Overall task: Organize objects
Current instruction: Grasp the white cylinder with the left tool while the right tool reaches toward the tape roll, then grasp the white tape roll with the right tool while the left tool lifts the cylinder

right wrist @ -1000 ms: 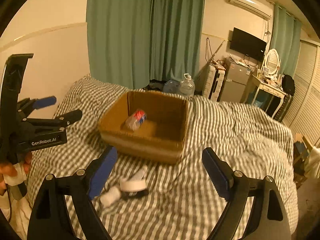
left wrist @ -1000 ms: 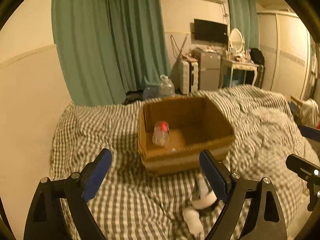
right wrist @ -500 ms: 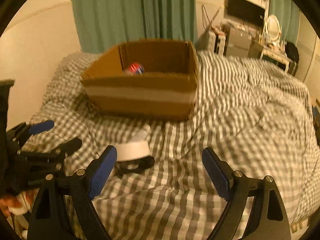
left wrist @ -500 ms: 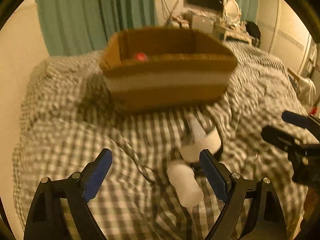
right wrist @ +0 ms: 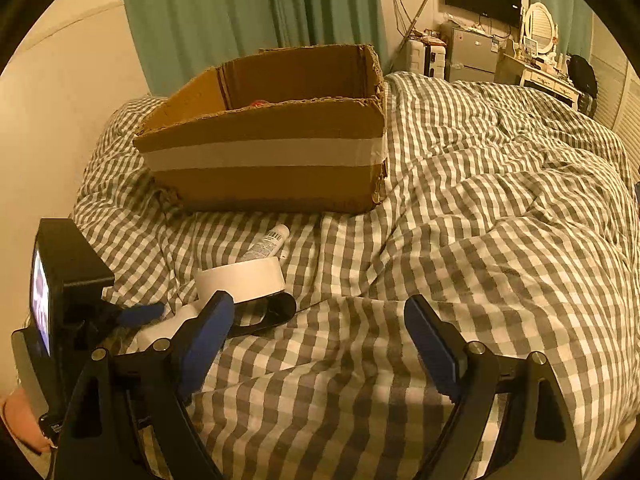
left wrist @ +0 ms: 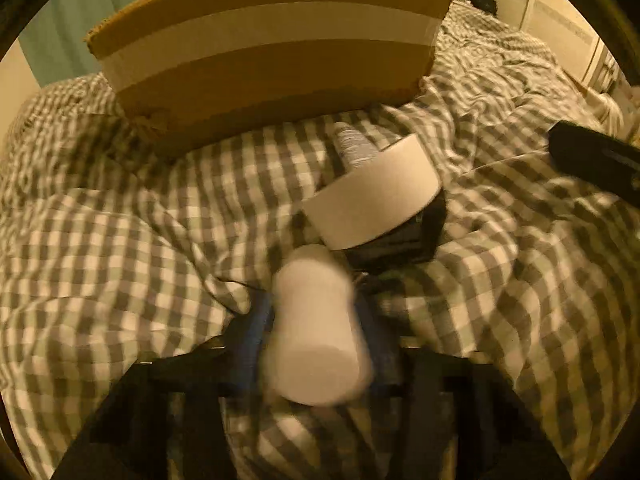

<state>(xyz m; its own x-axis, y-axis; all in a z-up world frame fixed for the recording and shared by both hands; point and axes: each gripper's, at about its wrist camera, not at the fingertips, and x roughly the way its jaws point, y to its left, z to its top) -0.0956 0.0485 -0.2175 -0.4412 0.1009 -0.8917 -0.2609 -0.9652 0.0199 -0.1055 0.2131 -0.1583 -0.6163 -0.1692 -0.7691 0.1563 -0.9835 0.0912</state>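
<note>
A white bottle (left wrist: 316, 332) lies on the checked bedspread (left wrist: 120, 240), and my left gripper (left wrist: 316, 336) is closing on it, a blue pad against each side. Just beyond lie a white tape roll (left wrist: 376, 196) on a black item (left wrist: 404, 240) and a small printed tube (left wrist: 352, 144). The cardboard box (left wrist: 272, 60) stands behind them. In the right wrist view my right gripper (right wrist: 320, 332) hangs open over bare bedspread, right of the tape roll (right wrist: 240, 280), the tube (right wrist: 266, 244) and the bottle (right wrist: 168, 326). Something red-capped (right wrist: 258, 103) shows inside the box (right wrist: 264, 152).
Rumpled checked bedding (right wrist: 500, 200) spreads to the right of the box. Green curtains (right wrist: 240, 12) and a pale wall (right wrist: 60, 100) lie behind and to the left. A dresser with a mirror (right wrist: 540, 40) stands at the far right. A hand (right wrist: 20, 420) holds the left gripper.
Both grippers have sunk toward the bed and tipped downward. The left one came down over the white bottle and its wide jaws drew in around it. The right jaws kept their width.
</note>
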